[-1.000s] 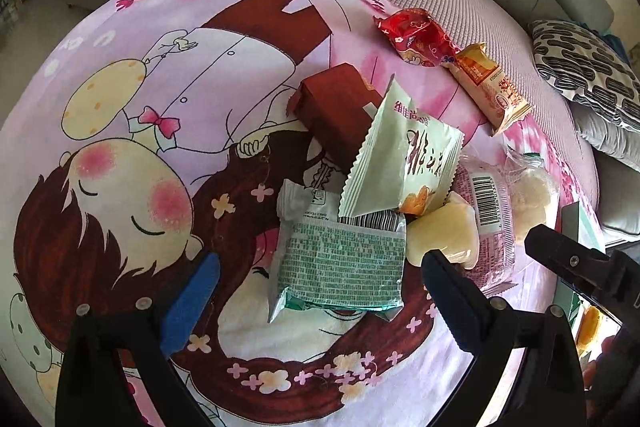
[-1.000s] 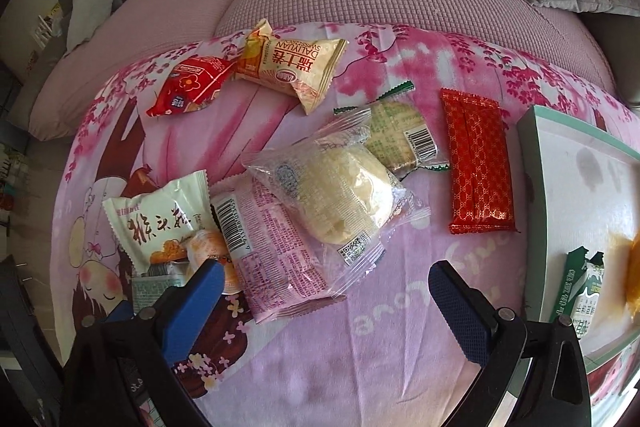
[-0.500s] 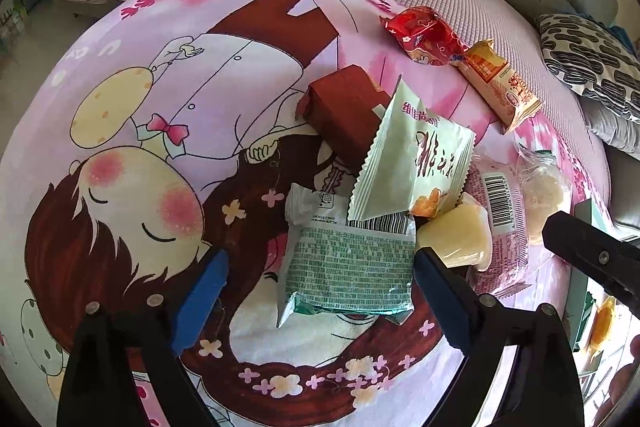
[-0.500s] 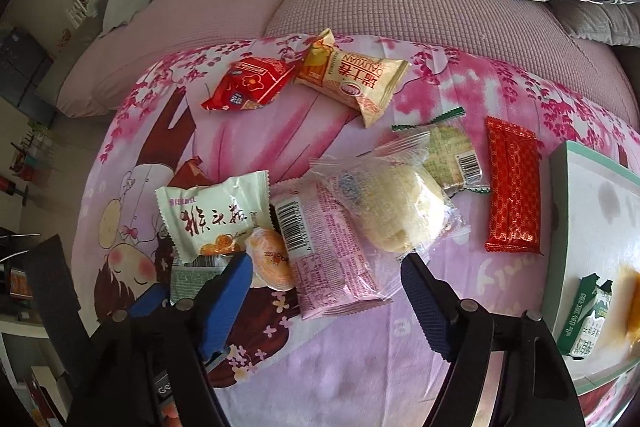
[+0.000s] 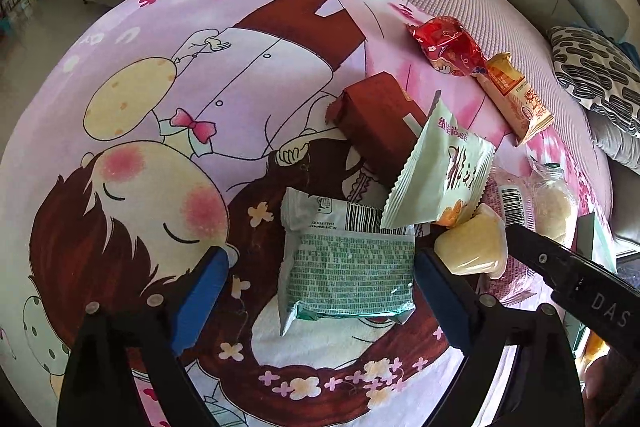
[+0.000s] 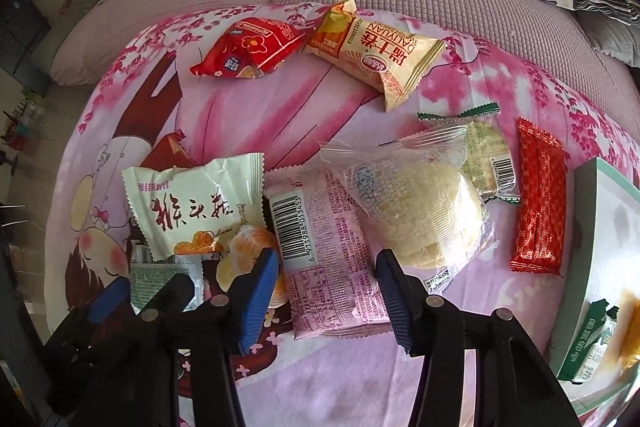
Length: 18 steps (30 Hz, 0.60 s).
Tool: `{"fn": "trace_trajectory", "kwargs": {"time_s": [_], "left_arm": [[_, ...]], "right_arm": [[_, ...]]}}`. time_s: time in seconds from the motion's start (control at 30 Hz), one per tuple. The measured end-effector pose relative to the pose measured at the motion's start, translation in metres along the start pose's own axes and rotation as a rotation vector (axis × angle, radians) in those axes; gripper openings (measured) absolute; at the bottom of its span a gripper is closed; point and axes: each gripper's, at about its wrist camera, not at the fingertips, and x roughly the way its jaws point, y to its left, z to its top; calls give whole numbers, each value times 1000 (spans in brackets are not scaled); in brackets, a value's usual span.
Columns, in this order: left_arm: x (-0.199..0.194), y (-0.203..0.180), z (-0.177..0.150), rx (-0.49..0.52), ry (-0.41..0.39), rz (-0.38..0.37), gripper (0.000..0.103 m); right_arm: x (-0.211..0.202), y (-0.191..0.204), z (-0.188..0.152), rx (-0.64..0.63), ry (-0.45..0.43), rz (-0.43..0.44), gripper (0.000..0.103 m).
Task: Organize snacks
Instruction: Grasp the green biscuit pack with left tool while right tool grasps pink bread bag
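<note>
Closing right gripper [image 6: 328,297] astride pink packet [image 6: 320,251], left gripper [image 5: 320,295] wide over green packet [image 5: 352,271], bun bag [image 6: 420,203] overlapping

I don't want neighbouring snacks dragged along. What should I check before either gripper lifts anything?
1. Right gripper straddles the pink packet: ok, the packet lies between its closing jaws.
2. Pads pressing firmly on the pink packet: cannot tell.
3. Pink packet free of neighbours: not ok, the clear bun bag overlaps its edge and the jelly cup sits right beside one finger.
4. Left gripper open around the green packet: ok.
5. Green packet free: not ok, the white packet lies over its top edge.
6. Tray has bare room: ok.
</note>
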Motion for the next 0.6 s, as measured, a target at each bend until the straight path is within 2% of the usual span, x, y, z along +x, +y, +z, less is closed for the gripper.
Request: {"fn": "trace_trajectory", "kwargs": {"time_s": [0.3, 0.6], "left_arm": [[8, -11, 1, 27, 6, 26, 94], [16, -22, 0, 58, 8, 59, 94]], "right_arm": [[23, -6, 2, 5, 30, -27, 53], [38, -9, 13, 12, 17, -42, 53]]}}
